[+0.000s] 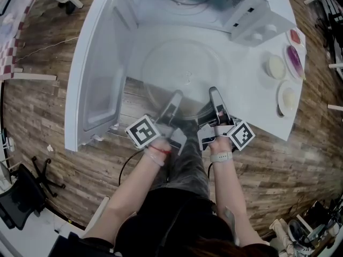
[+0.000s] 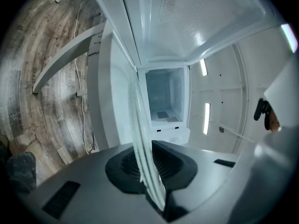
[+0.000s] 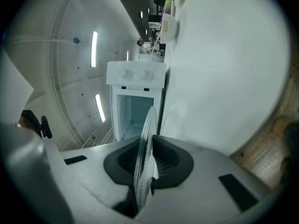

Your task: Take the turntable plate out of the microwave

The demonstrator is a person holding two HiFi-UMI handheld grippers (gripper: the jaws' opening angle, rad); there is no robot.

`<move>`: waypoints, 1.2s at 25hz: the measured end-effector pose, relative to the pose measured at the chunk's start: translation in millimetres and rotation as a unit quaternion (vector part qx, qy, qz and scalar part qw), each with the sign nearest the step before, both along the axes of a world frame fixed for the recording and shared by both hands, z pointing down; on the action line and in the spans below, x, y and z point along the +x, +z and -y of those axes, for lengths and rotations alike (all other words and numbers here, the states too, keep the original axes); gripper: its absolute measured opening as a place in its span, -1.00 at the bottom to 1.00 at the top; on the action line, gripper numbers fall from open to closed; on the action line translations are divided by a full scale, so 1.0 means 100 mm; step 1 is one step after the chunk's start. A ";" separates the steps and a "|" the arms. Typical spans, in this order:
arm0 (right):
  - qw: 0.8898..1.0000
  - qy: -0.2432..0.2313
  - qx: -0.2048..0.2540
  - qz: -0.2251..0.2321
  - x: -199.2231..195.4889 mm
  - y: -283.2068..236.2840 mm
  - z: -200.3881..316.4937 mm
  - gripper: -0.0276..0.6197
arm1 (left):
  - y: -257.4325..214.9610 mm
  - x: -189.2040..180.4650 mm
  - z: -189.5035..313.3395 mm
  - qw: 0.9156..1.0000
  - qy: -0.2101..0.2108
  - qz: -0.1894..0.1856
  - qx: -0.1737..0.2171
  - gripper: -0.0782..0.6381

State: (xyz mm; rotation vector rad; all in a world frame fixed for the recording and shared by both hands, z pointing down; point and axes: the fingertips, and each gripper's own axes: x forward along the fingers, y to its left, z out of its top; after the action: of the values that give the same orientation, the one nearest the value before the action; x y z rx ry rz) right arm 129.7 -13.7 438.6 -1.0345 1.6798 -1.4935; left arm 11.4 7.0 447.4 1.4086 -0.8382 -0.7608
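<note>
Both the left gripper and the right gripper hold the turntable plate by its near rim in the head view, just near of the open microwave. Left gripper view: its jaws clamp the glass edge. Right gripper view: its jaws clamp it too.

Four small dishes on white table; wooden floor.

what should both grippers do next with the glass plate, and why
Probably lower the turntable plate flat onto the white table: the left gripper and right gripper both clamp its near rim, and it looks clear of the microwave cavity.
</note>
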 end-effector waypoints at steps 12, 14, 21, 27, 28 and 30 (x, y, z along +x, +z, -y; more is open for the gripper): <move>1.000 0.021 -0.010 0.008 0.06 0.11 -0.24 -0.78 | 0.11 0.06 -0.19 1.000 0.018 0.002 -0.009 -0.68; 1.000 0.022 -0.010 0.007 0.07 0.12 -0.27 -0.78 | 0.11 0.06 -0.22 1.000 0.019 0.001 -0.010 -0.69; 1.000 0.023 -0.011 0.000 0.07 0.15 -0.32 -0.78 | 0.14 0.06 -0.27 1.000 0.023 -0.001 -0.011 -0.68; 1.000 0.027 -0.013 -0.001 0.09 0.17 -0.35 -0.78 | 0.17 0.09 -0.29 1.000 0.028 0.001 -0.011 -0.68; 1.000 0.027 -0.013 -0.002 0.09 0.17 -0.36 -0.78 | 0.18 0.08 -0.29 1.000 0.028 0.002 -0.012 -0.68; 1.000 0.027 -0.013 -0.005 0.09 0.17 -0.36 -0.78 | 0.18 0.08 -0.30 1.000 0.028 0.001 -0.013 -0.68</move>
State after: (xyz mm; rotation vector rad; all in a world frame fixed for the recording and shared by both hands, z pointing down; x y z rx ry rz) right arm 138.5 22.4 456.0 -1.0940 1.6318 -1.4814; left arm 19.3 36.8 465.6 1.4046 -0.8035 -0.7048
